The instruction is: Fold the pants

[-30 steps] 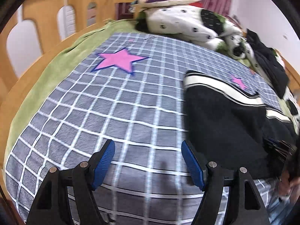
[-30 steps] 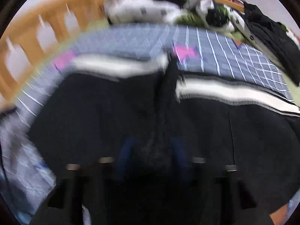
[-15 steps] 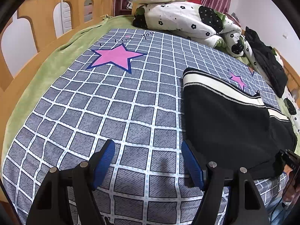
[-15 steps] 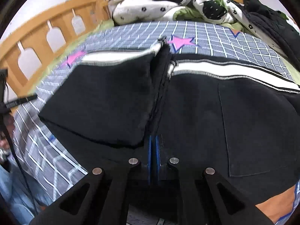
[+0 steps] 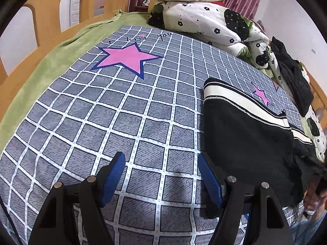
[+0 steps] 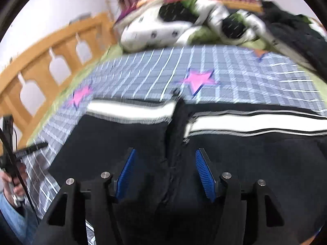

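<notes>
Black pants with a cream side stripe lie on a bed's grey checked sheet, partly folded: one section is already doubled over the rest, and more folding likely remains. Left of the pants, the left tongs hang released above bare sheet, holding nothing. Over the pants' middle seam, the right tongs are spread apart and empty. The left view alone shows a large pink star left of the pants and a flowered duvet beyond them. The blurred right view alone shows the folded flap's edge and the wooden bed rail left of the pants.
</notes>
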{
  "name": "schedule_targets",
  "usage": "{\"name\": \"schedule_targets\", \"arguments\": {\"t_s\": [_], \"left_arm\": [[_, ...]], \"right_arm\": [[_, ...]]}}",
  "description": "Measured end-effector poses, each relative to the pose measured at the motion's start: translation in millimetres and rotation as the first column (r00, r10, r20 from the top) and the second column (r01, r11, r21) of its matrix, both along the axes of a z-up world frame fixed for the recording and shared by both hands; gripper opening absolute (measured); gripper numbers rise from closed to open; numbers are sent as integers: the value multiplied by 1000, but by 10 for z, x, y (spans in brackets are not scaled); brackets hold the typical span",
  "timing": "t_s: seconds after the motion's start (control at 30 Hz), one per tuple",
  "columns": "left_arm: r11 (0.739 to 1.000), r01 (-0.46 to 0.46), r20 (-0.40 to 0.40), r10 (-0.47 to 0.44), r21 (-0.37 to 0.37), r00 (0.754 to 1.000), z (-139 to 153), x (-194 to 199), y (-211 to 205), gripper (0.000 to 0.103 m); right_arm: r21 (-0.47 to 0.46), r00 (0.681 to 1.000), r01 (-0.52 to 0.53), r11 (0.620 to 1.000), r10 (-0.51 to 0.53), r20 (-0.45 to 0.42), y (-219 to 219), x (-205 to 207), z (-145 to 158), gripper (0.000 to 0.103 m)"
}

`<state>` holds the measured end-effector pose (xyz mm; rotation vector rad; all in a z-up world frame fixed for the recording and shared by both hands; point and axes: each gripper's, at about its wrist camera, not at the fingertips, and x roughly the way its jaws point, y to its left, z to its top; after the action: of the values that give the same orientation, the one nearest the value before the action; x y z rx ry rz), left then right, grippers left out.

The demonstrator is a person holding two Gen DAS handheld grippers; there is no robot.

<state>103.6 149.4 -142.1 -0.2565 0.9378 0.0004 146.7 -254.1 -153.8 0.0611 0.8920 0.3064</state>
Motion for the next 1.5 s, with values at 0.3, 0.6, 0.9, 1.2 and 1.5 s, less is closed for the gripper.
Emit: {"name": "schedule_targets", "arguments": {"t_s": [0.3, 0.6, 0.9, 1.2, 1.5], "left_arm": [[995, 102, 42, -101, -24, 994, 36, -7, -158, 71], [986, 166, 70, -165, -13, 984, 85, -164, -366, 71], [981, 191, 82, -192, 20, 978, 133, -235, -568, 71], [977, 197, -24, -196, 81, 980, -251, -255, -782, 73], [975, 206, 19, -205, -77, 978, -169, -188, -727, 71]], "right_arm": [[-15, 997, 16, 1000, -17, -79, 159, 229, -357, 17], [98, 999, 17, 995, -22, 49, -169, -128, 137, 12], [-30, 996, 61, 998, -63, -67, -204, -120, -312, 26], [-77, 993, 101, 992, -104, -47, -240, -782, -312, 37], [0, 984, 162, 987, -162, 73, -549, -914, 56, 42]]}}
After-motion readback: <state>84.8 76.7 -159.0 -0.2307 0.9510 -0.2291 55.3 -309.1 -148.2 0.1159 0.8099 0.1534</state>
